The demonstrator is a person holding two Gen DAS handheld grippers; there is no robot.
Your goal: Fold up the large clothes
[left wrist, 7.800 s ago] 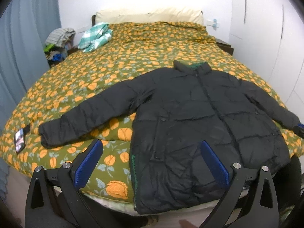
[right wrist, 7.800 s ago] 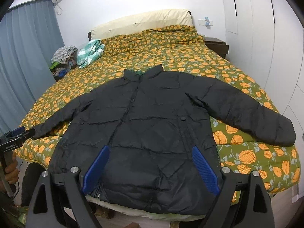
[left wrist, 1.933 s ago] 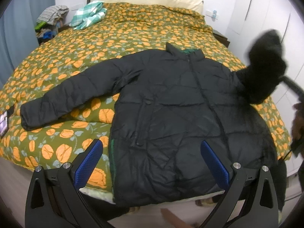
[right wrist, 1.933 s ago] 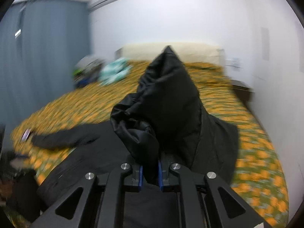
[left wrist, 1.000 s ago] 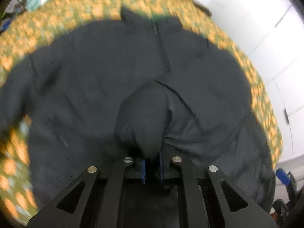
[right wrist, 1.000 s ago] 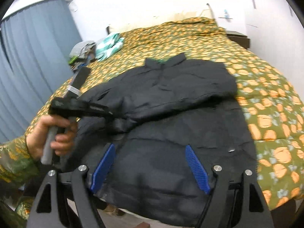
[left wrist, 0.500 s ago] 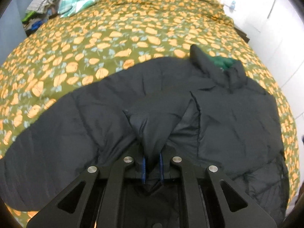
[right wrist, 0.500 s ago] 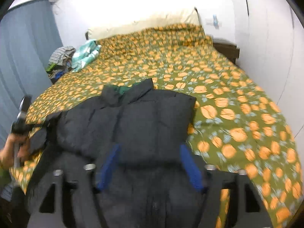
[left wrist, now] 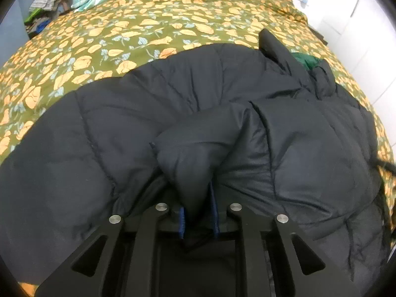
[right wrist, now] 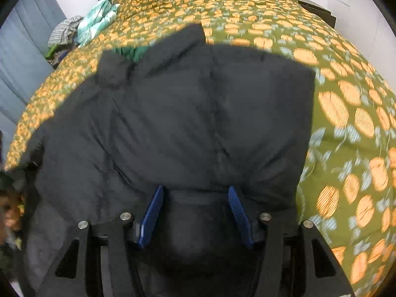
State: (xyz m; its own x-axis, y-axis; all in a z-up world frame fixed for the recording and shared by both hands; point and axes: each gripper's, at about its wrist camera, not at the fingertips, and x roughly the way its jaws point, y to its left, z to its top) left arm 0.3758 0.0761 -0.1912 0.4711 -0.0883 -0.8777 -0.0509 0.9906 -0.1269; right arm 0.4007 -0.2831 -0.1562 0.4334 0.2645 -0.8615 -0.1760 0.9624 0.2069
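A black puffer jacket [left wrist: 173, 113] is spread face up on the bed [left wrist: 123, 32], collar [left wrist: 274, 47] at the far end and hem hanging toward the near edge. So the long axis runs near to far, and any fold across it has to travel left to right or the other way.

The left gripper [left wrist: 198, 212] is right on top of the jacket, pointing steeply down. A bunched cuff of the left sleeve [left wrist: 195, 148] sits between the blue pads [left wrist: 182, 222]. The jaws are opening, but in this view the cloth is still pinched between the pads, so it counts as gripped for now. The cuff is laid over the chest, roughly on the midline, with the sleeve doubling back from the left shoulder.

In the right wrist view the right gripper [right wrist: 195, 210] is seen with its jaws about half apart and nothing held. The pads [right wrist: 151, 212] straddle a rounded bulge of jacket near the hem, but no pressing on it can be made out. The right side already looks tucked in, with a straight edge where bedspread shows just beside it.

Judgement only: once the cuff is let go, the hem is probably next, to be carried from the near edge toward the collar. The right gripper appears nearer the hem. Puffy fill could spring the sleeve back open.
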